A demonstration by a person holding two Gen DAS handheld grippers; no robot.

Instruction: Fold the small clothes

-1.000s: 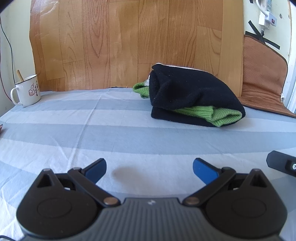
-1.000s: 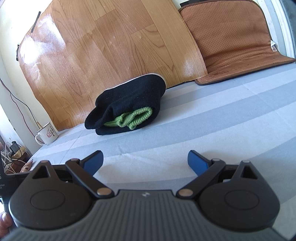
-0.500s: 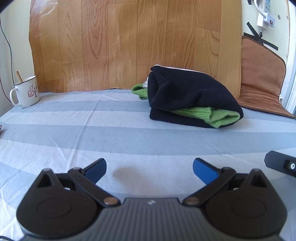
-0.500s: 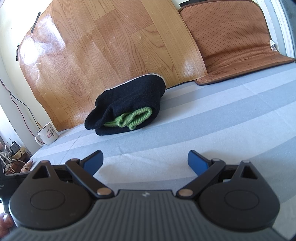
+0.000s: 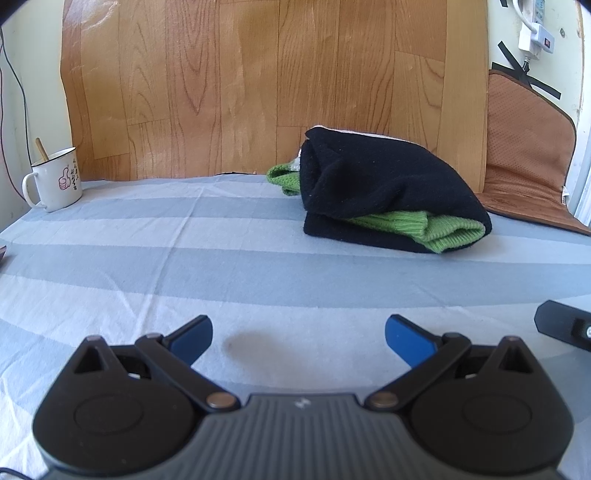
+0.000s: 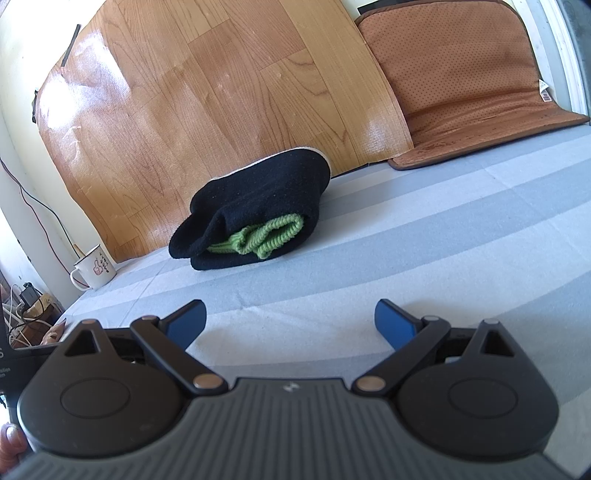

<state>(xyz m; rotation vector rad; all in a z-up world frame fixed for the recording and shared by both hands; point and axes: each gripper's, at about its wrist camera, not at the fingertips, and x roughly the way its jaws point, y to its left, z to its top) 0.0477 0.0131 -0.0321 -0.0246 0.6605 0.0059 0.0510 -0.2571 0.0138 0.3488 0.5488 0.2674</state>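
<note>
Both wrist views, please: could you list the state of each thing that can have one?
Left claw: open, empty, above the sheet.
Right claw: open, empty.
Black garment: folded, lying on the sheet.
Green knit: tucked inside the fold, ends sticking out.
Mug: upright, stick inside.

1. a bed sheet striped in pale grey-blue and white [image 5: 229, 258] covers the flat surface.
2. a white enamel mug with a pink thumbs-up print [image 5: 55, 179] stands on the sheet's far left edge (a thin stick leans inside it).
3. a sheet of wood-grain vinyl flooring [image 5: 258, 85] leans against the wall behind.
4. a brown perforated seat pad [image 6: 454, 77] is propped at the right, its lower part lying on the sheet.
5. a white power strip [image 5: 533, 22] hangs on the wall.
6. tangled cables [image 6: 26, 314] lie low at the left.
</note>
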